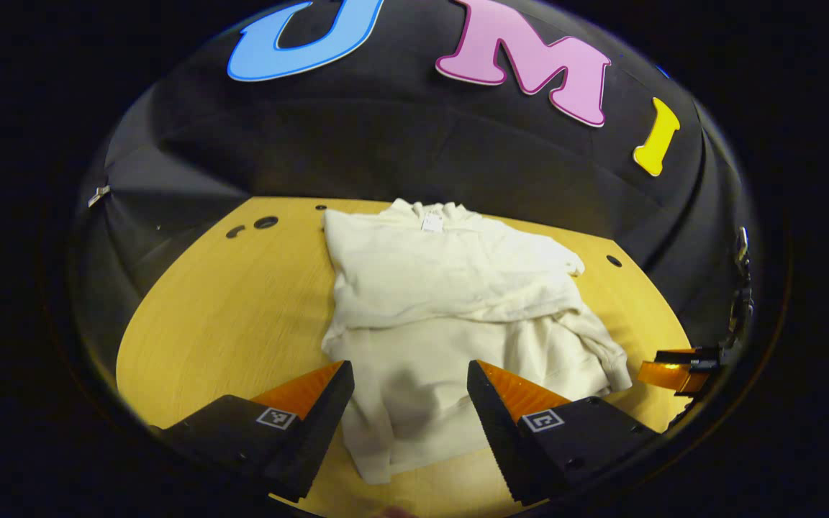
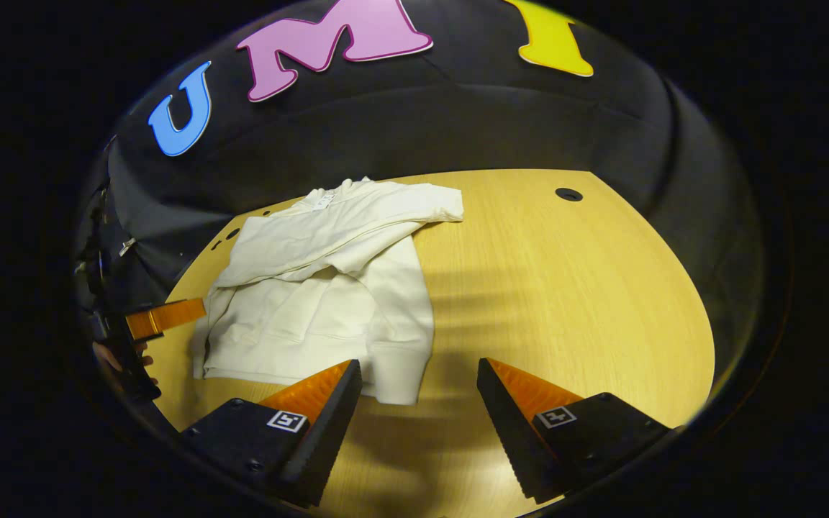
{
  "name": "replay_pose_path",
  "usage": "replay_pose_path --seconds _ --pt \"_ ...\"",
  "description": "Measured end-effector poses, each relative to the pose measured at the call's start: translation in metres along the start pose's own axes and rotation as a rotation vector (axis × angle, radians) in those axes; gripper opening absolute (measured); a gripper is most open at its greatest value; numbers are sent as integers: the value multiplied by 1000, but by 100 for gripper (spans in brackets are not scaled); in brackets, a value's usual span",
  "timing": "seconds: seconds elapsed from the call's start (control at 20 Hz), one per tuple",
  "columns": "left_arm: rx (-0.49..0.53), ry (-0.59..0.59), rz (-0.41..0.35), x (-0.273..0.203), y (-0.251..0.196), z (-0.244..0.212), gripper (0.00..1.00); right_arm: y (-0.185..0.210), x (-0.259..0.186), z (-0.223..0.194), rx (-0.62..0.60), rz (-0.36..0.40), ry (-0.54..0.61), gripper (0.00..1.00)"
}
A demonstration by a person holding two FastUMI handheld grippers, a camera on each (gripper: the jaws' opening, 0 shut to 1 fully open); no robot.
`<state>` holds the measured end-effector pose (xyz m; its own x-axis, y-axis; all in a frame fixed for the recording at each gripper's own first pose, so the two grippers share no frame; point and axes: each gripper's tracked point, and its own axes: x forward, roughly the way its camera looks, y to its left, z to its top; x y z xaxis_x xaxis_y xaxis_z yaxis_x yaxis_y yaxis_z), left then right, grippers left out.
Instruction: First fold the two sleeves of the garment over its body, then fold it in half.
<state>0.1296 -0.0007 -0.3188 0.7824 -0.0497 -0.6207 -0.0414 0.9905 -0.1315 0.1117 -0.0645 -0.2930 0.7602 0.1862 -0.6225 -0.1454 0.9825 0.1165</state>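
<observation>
A cream long-sleeved garment lies flat on the yellow wooden table, collar toward the wall. One sleeve lies across the chest, its cuff at the right. The other sleeve runs down the garment's right side to a cuff near the hem. My left gripper hangs open above the hem, nothing between its fingers. My right gripper is open over bare table, just off the garment's near right corner. Each gripper also shows at the edge of the other's view: right gripper, left gripper.
Small round holes mark the tabletop at the far left, and another hole at the far right. The black booth wall closes off the table's back. Bare wood lies on both sides of the garment.
</observation>
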Motion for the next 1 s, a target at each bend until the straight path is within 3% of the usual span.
replay_pose_path --seconds 0.4,0.5,0.55,0.6,0.7,0.8,0.9,0.95,1.0 --pt "-41 95 55 8 29 -60 98 21 43 -10 11 -17 48 99" --pt "-18 92 54 9 28 -59 99 21 47 -10 6 -35 47 99" --pt "-5 101 61 11 27 -61 98 23 48 -9 3 -41 37 92" --pt "19 103 70 12 28 -62 99 25 49 -10 -8 -46 38 99" --pt "72 98 64 12 22 -63 99 22 49 -12 -49 -71 42 97" --pt "58 89 84 16 16 -64 75 21 51 -12 -66 -93 48 94" --pt "40 83 95 16 12 -65 68 22 52 -11 -50 -104 53 92" --pt "36 86 95 17 9 -65 60 26 54 -11 -33 -96 56 92" --pt "37 86 86 16 6 -65 51 26 55 -10 -30 -106 50 63"
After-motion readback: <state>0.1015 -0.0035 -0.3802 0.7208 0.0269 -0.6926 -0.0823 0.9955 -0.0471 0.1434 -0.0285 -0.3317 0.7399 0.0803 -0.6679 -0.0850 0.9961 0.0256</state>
